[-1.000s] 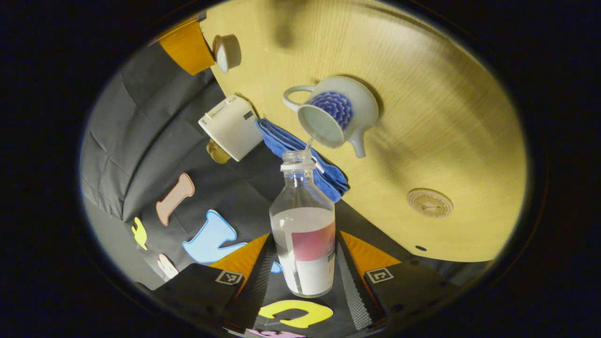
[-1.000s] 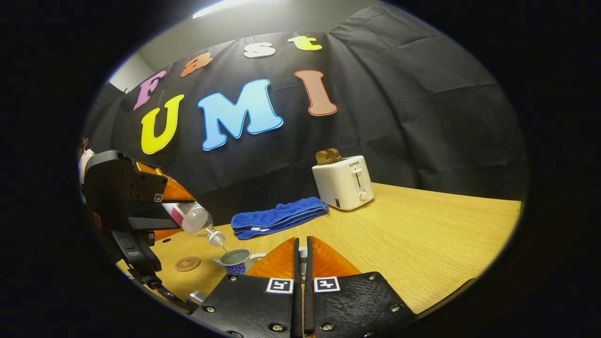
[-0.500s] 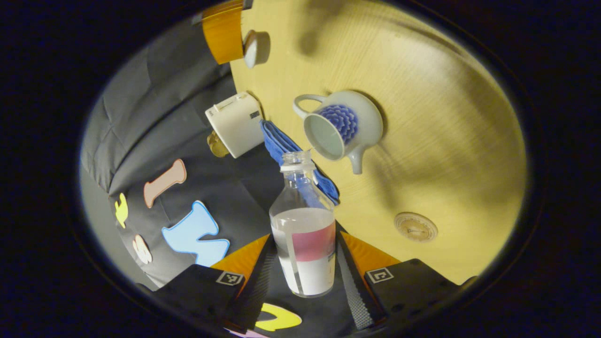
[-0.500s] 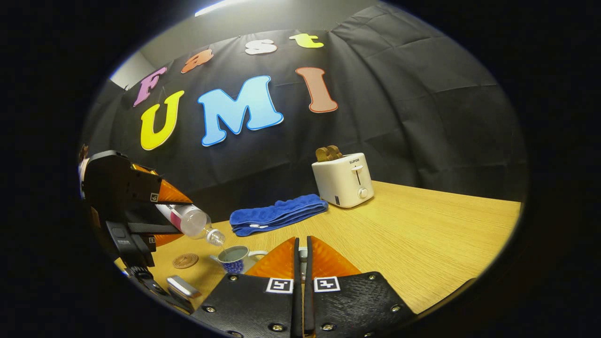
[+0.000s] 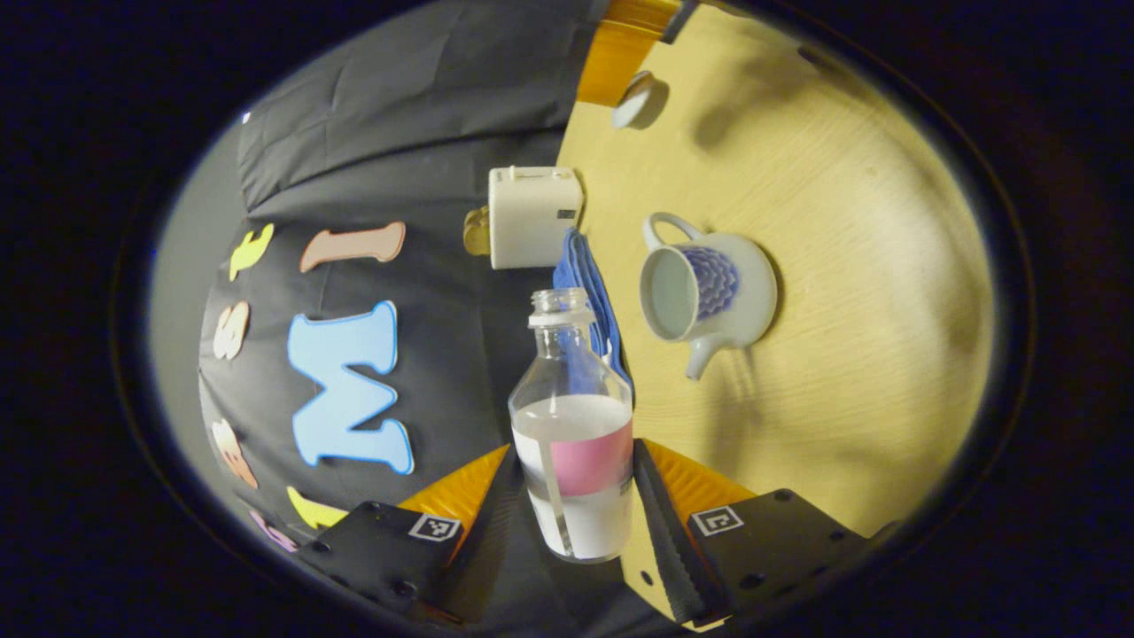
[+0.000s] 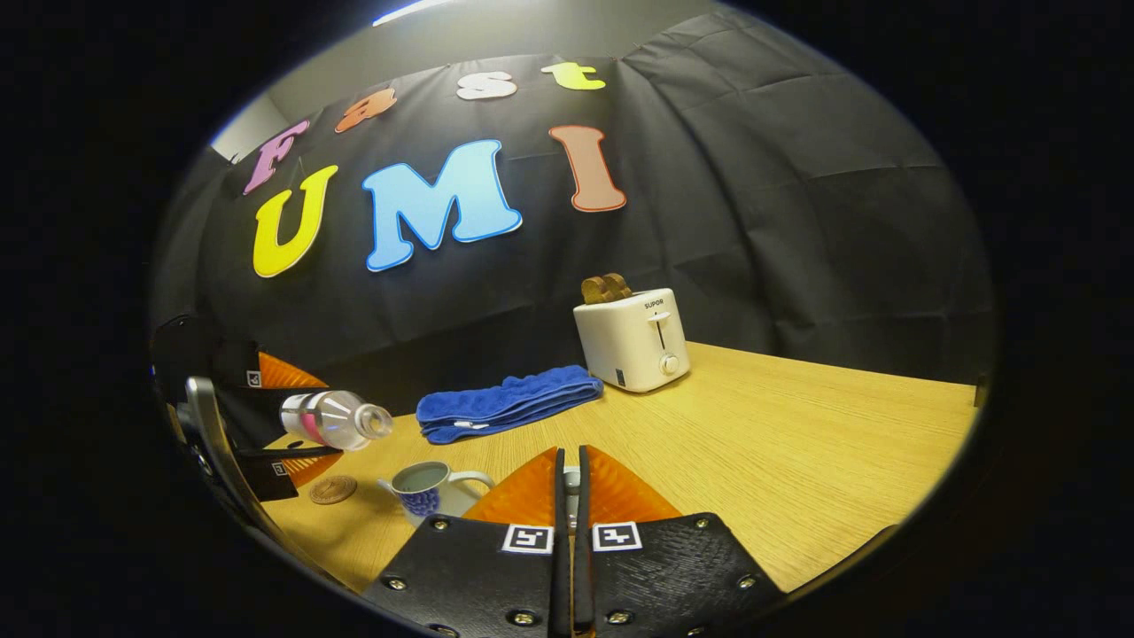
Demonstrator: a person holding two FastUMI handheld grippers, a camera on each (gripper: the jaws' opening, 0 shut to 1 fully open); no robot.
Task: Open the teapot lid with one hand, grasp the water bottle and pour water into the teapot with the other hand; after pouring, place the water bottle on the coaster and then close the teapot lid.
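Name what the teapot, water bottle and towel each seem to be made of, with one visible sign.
Teapot: probably glazed ceramic, smooth white with a blue painted motif.
Water bottle: clear, likely plastic, liquid visible inside.
Towel: soft fabric, folded, fuzzy blue pile.

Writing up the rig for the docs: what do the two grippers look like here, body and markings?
Both alike: left gripper and right gripper have black textured bodies with screws. Each carries two small square black-and-white fiducial tags, one per side, just behind the ribbed, wedge-shaped fingers. No cables or sleeves visible.

Wooden table carries teapot, coaster, towel, toaster.
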